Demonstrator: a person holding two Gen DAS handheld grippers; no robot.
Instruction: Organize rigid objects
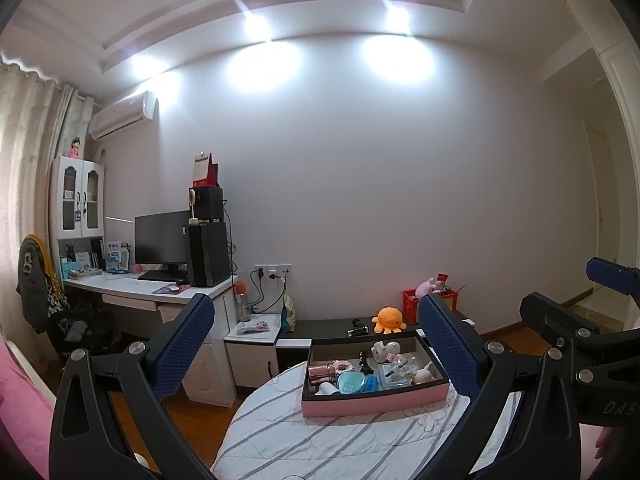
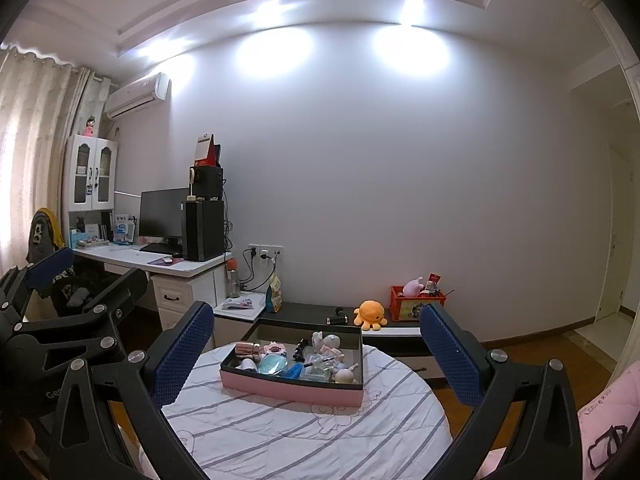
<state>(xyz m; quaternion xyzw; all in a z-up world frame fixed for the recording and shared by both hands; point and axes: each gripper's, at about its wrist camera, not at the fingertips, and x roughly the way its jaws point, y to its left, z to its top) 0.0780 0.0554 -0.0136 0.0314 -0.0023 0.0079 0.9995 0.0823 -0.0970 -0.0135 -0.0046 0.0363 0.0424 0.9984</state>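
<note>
Left gripper [image 1: 316,344]: jaws spread wide, nothing between them, held above the near edge of the round desk [image 1: 320,440]. Right gripper [image 2: 316,352]: jaws likewise spread wide and empty, at a similar height over the same desk.

Landmark: pink box [image 1: 372,400], open-topped, dark inside, standing on the striped cloth near the far edge of the desk.

Inside the pink box, a jumble of small rigid objects:
- rose-gold tube [image 1: 320,370], at the left end;
- teal oval case [image 1: 351,382], near the front wall, left of centre;
- white cup [image 1: 328,389], at the front-left corner;
- white figurine [image 1: 385,350], toward the back wall;
- clear glass bottle [image 1: 394,372], right of centre;
- pale round figure [image 1: 424,374], at the right end.

Contact between individual items inside the pink box: not discernible.

Beyond the pink box, on a low dark bench against the wall: orange octopus plush [image 1: 389,319], directly behind the box; red crate [image 1: 414,305], behind and to the right. Far left of the pink box: white computer desk with monitor [image 1: 162,243].
</note>
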